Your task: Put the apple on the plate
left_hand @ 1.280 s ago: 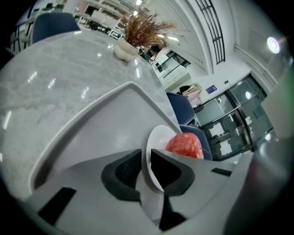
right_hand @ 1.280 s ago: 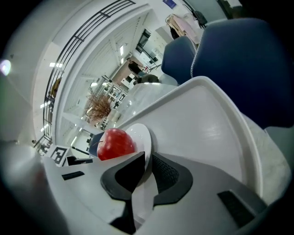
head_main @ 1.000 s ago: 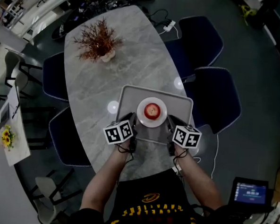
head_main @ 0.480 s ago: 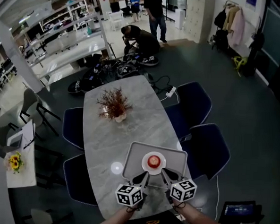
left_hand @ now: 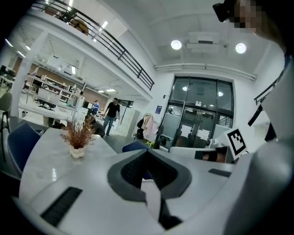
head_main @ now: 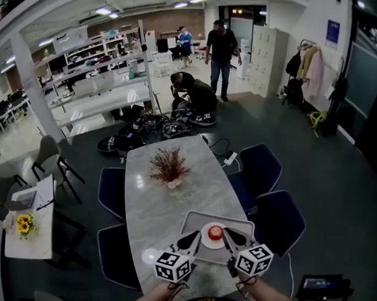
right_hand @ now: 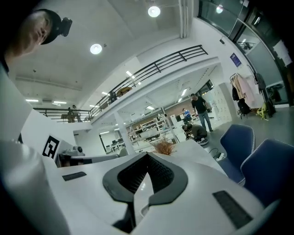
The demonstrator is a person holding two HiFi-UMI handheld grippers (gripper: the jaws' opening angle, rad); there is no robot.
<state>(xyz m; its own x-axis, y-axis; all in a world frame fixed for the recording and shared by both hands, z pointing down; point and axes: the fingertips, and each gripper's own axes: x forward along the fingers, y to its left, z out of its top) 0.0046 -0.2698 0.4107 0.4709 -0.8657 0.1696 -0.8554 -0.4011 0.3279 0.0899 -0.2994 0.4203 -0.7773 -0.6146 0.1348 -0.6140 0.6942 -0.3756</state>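
Note:
A red apple [head_main: 215,232] rests on a small white plate [head_main: 206,239], which stands in a grey tray [head_main: 193,222] at the near end of the marble table [head_main: 166,202]. My left gripper [head_main: 194,237] and right gripper [head_main: 227,233] hang above the tray's near side, one on each side of the plate, clear of it. In the left gripper view the gripper [left_hand: 148,154] has its jaws shut with nothing between them. The right gripper [right_hand: 147,158] is likewise shut and empty in its own view. Both point roughly level across the table.
A vase of dried reddish twigs [head_main: 169,168] stands mid-table. Navy chairs [head_main: 261,167] flank the table on both sides. A small side table with yellow flowers [head_main: 23,224] is at the left, a screen [head_main: 323,286] at the lower right. People [head_main: 221,50] stand and crouch beyond the far end.
Both grippers have risen from beside the plate and their jaws have shut empty. The head view has tilted up, so the room beyond the table shows. The apple stays on the plate.

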